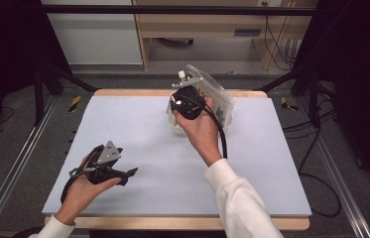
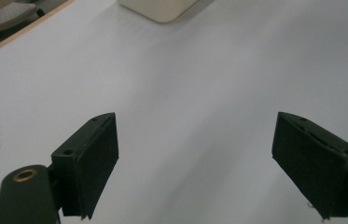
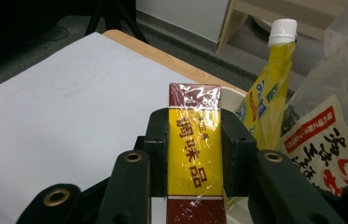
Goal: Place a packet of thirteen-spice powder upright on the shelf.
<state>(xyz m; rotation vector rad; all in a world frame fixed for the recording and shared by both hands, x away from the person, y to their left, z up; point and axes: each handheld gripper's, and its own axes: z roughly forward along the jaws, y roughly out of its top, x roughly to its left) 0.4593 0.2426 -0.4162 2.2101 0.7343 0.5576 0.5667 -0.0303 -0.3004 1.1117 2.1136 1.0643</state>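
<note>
- My right gripper [image 3: 194,154] clamps the yellow seasoning box [image 3: 194,149] above the cream bin [image 1: 222,121]; whether it is going in or coming out, I cannot tell.
- My left gripper [image 2: 195,163] rests wide and empty on the table [image 1: 148,148]; pouch [image 3: 267,93] and packet [image 3: 321,144] sit in the bin.

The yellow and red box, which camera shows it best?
The right gripper view: the yellow and red box sits close up, clamped in the right tool, its lettering clear. In the high view the hand covers it; the left gripper view looks at the table mat.
</note>
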